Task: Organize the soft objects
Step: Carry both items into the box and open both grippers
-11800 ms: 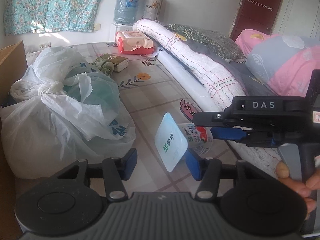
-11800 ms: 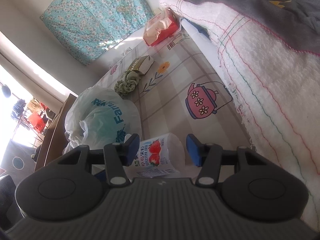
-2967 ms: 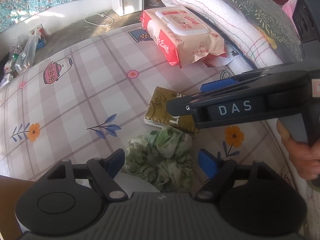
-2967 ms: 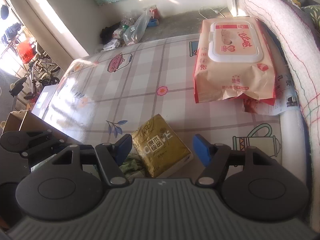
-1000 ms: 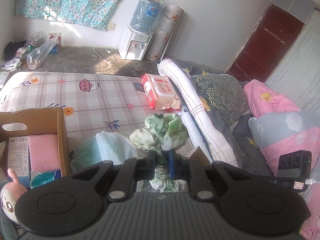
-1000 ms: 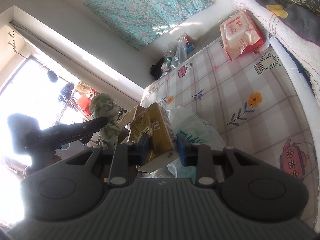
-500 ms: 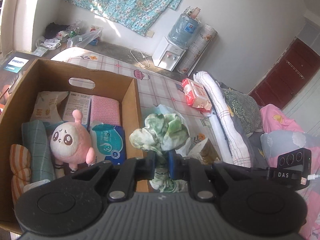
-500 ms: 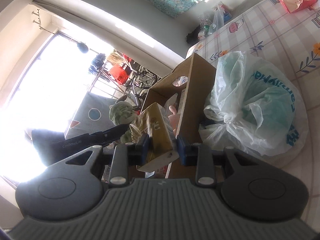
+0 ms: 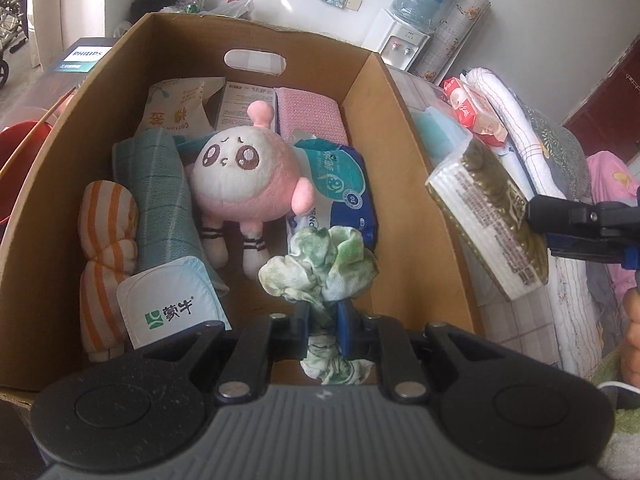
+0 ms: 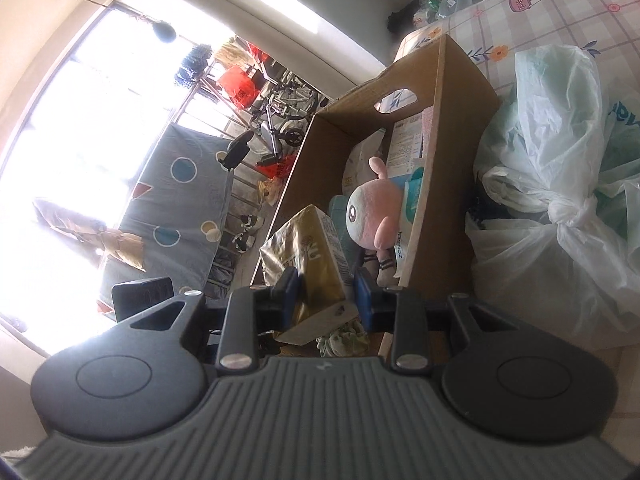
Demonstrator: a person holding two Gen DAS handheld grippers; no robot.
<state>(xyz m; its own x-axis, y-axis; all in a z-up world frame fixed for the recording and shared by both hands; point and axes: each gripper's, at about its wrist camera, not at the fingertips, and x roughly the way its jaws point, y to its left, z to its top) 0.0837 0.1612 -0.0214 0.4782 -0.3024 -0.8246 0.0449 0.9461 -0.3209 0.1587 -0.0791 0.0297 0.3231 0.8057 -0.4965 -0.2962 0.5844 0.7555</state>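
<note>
Left wrist view: left gripper (image 9: 323, 320) clamped tight on a crumpled green-and-white cloth scrunchie (image 9: 320, 264), held above the near end of an open brown cardboard box (image 9: 384, 128). Inside, a round pink plush toy (image 9: 244, 176) lying beside a blue wet-wipes pack (image 9: 340, 192). At right, just outside the box wall, a gold-wrapped tissue packet (image 9: 488, 216).

Right wrist view: right gripper (image 10: 326, 296) clamped on the gold packet (image 10: 316, 264), near the box's corner (image 10: 444, 216); knotted white plastic bag (image 10: 560, 184) beside the box.

Home bedroom: bed (image 9: 532, 128), water dispenser (image 9: 400, 44)
</note>
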